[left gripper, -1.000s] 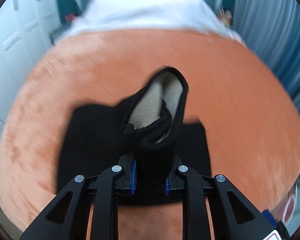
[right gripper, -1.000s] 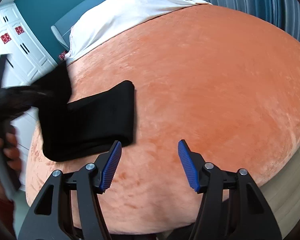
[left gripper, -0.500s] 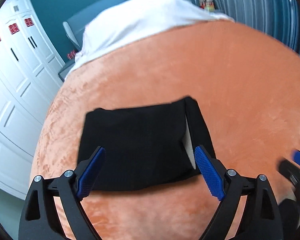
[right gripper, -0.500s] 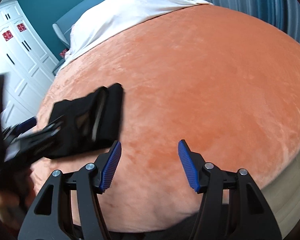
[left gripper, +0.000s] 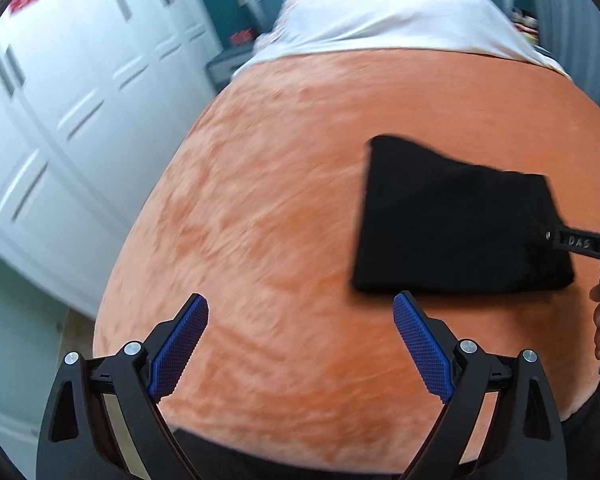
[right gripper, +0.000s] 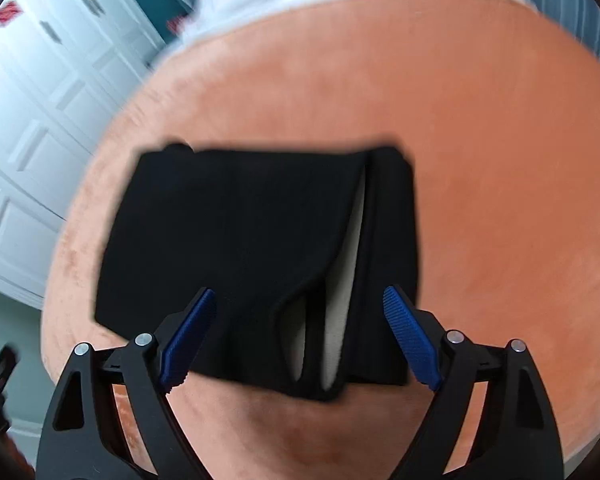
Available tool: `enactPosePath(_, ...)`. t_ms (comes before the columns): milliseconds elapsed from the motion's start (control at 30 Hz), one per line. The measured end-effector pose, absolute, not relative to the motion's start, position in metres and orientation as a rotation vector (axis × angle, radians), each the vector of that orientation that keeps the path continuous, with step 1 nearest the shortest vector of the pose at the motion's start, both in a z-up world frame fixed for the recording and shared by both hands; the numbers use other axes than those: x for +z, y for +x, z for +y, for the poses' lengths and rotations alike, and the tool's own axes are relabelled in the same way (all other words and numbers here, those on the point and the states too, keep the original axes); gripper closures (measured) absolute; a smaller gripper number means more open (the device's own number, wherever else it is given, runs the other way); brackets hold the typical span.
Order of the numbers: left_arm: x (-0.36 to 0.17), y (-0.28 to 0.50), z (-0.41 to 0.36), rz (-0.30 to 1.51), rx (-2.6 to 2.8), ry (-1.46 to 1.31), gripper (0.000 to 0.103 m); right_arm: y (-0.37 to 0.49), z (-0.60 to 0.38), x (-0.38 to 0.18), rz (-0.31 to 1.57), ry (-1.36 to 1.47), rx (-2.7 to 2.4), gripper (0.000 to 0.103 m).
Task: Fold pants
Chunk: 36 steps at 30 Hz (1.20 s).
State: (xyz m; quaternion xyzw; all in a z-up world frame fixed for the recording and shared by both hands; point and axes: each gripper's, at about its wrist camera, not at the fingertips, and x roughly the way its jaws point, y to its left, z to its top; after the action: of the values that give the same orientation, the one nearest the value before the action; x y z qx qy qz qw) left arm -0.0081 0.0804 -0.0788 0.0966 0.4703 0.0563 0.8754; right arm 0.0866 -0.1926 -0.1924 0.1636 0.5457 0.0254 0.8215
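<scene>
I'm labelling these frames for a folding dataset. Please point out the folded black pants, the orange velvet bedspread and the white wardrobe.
Folded black pants (right gripper: 236, 232): right wrist view, top folded layer.
Orange velvet bedspread (left gripper: 268, 208): left wrist view, bare middle.
White wardrobe (left gripper: 80, 92): left wrist view, door panel.

A bed (left gripper: 300, 200) covered by a plush orange blanket (right gripper: 480, 120) fills the view. A folded pair of black pants (right gripper: 240, 232) lies flat on the blanket, a compact rectangle with pale lining showing at its open edge. Beyond the orange blanket, white bedding (left gripper: 388, 12) covers the far end of the bed.
</scene>
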Motion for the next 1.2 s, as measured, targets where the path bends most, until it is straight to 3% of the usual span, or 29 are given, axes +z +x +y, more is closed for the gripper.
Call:
enactPosePath(100,-0.085,-0.009,0.105,1.009,0.144,0.173,0.011,0.091,-0.179,-0.186,1.148,0.286,0.073,0.086)
enactPosePath(300,-0.091,-0.008,0.132,1.036,0.171,0.097,0.011,0.082,-0.194,-0.091,0.935,0.234,0.077,0.087)
enactPosePath(333,-0.092,-0.006,0.134,1.038,0.172,0.089,0.011,0.083,-0.202,-0.097,0.952,0.225,0.059,0.086)
enactPosePath(400,-0.096,0.000,0.135,1.053,0.168,0.057,0.011,0.094,-0.212,-0.140,1.085,0.191,0.027,0.075)
enactPosePath(467,-0.098,0.007,0.131,1.079,0.142,0.016,0.011,0.096,-0.214,-0.181,1.217,0.152,-0.024,0.075)
enactPosePath(633,-0.094,0.018,0.125,1.073,0.114,-0.024,0.011,0.065,-0.219,-0.114,0.932,0.238,-0.077,0.075)
enactPosePath(767,-0.096,0.026,0.122,1.073,0.108,-0.031,0.011,0.099,-0.166,-0.085,0.926,0.198,0.136,0.077)
enactPosePath(1033,-0.100,0.035,0.138,1.094,0.129,-0.038,0.011,0.203,-0.060,-0.130,1.003,0.160,0.282,0.087)
enactPosePath(1200,-0.111,0.045,0.156,1.129,0.156,-0.039,0.011,0.253,-0.037,-0.200,1.154,0.176,0.236,0.087)
